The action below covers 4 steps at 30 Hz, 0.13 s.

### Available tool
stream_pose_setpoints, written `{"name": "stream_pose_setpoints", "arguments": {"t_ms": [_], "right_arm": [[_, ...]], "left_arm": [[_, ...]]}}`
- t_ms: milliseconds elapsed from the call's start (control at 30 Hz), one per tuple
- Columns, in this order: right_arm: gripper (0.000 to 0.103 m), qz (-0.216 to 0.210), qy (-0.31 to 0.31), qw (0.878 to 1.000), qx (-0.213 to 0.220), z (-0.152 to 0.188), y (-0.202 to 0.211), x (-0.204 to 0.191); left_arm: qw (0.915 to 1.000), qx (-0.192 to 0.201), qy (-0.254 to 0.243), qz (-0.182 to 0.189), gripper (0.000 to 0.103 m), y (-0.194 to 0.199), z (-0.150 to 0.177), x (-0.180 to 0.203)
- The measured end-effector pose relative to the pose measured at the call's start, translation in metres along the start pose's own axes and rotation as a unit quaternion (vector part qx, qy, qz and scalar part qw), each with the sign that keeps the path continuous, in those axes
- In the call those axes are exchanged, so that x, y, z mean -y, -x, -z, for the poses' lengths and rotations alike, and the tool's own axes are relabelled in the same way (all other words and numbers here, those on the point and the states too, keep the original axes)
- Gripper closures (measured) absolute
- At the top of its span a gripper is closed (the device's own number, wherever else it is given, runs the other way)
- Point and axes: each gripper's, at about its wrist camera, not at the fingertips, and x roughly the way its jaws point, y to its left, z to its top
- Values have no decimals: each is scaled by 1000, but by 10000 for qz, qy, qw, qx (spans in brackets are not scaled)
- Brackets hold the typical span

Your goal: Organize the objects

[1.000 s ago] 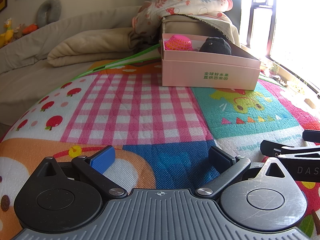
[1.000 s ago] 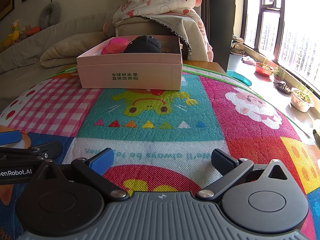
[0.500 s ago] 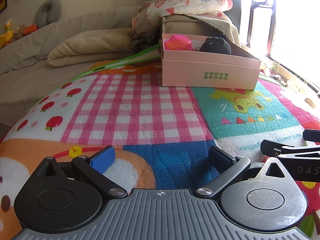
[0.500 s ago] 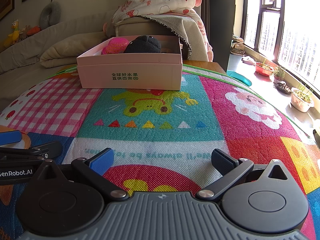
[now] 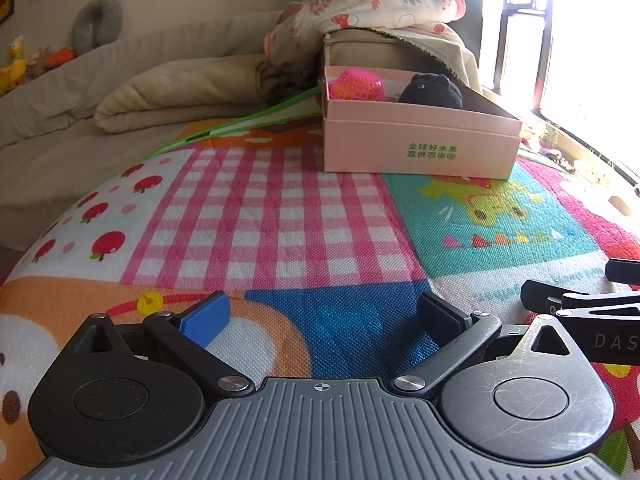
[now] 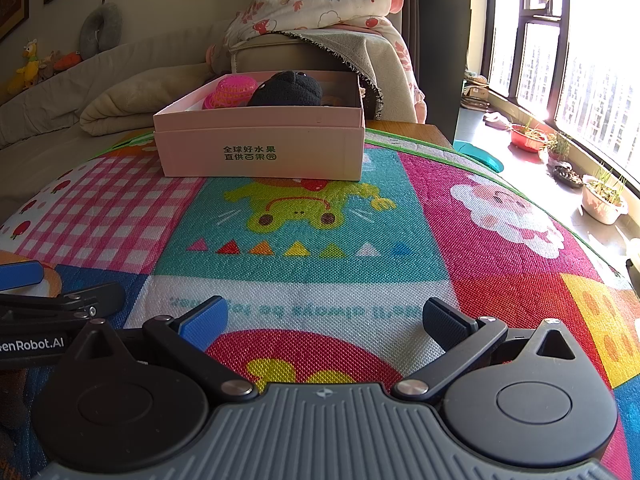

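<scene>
Left gripper [image 5: 324, 314] low over the patchwork play mat [image 5: 280, 216], fingers spread wide, nothing between them; blue pad on one finger, dark pad on the other. Right gripper [image 6: 322, 318] just beside it, also low over the mat, fingers likewise spread and empty. Each tool shows at the edge of the other's view.

Mid-distance: bare mat panels only — pink check, teal frog panel, red panel with a white cartoon face.

Far edge of mat: pink cardboard box [image 6: 260, 152], open-topped, printed characters on its front wall. Inside it, a pink mesh toy [image 6: 232, 92] toward the left and a black plush toy [image 6: 288, 90] just beside it, both rising above the rim.

Behind the box: floral quilt [image 6: 320, 4] heaped on a beige cushion. Left, a folded beige blanket [image 5: 180, 92]. Right, bright windows with potted plants [image 6: 602, 196] on the floor.
</scene>
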Motion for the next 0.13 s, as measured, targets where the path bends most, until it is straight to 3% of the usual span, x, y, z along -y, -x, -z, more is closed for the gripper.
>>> {"name": "stream_pose_setpoints", "arguments": {"t_ms": [133], "right_arm": [[0,1,0,10000,0,0,0,0]], "left_arm": [[10000,4,-7,-7,0,0,0,0]]}}
